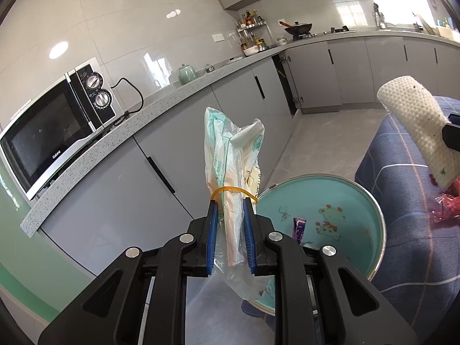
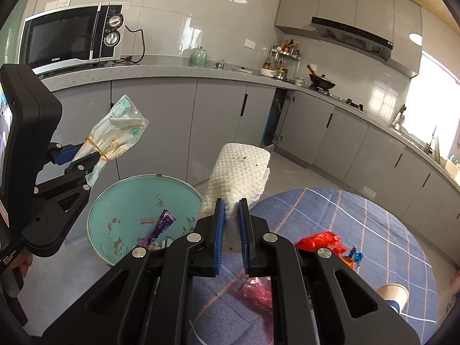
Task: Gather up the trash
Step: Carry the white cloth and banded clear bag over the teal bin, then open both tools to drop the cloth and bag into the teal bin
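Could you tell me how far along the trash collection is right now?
Done: a purple wrapper lies in the teal basin. In hand: the left gripper clamps a banded plastic bag; the right gripper clamps a paper towel. Left: red wrappers and a paper cup on the checked cloth.

A microwave (image 2: 74, 36) and green teapot (image 2: 199, 56) stand on the grey counter (image 2: 172, 72), a wok (image 2: 322, 82) farther along.
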{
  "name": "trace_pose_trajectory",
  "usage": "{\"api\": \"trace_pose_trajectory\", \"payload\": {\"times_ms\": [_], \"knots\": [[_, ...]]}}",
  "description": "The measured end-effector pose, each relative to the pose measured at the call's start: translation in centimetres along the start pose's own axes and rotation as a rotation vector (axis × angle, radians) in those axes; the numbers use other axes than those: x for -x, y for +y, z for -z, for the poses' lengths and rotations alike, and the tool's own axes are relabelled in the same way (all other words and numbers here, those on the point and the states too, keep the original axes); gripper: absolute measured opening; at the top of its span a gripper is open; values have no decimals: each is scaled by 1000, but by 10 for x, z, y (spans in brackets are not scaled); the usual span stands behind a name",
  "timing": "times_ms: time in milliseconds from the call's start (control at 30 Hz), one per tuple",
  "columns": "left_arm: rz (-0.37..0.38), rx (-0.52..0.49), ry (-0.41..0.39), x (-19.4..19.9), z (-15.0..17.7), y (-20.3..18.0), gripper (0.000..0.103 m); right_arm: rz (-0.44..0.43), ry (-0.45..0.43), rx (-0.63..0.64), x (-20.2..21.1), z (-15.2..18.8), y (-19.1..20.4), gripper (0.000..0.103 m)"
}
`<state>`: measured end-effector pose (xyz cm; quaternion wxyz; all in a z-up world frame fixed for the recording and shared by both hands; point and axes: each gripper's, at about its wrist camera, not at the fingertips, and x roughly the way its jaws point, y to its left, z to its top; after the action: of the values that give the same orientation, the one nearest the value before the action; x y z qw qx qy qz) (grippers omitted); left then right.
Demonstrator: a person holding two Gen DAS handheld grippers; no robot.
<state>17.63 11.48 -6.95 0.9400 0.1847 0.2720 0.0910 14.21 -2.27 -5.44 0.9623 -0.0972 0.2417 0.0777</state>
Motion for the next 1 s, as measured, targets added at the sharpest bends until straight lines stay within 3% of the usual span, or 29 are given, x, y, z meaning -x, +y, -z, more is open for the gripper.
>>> {"api": "trace_pose_trajectory", "payload": {"times_ms": [1000], "knots": [[-13,-14,35,-20,6,4,19,-63,15,42,-21,-5,13,11]]}}
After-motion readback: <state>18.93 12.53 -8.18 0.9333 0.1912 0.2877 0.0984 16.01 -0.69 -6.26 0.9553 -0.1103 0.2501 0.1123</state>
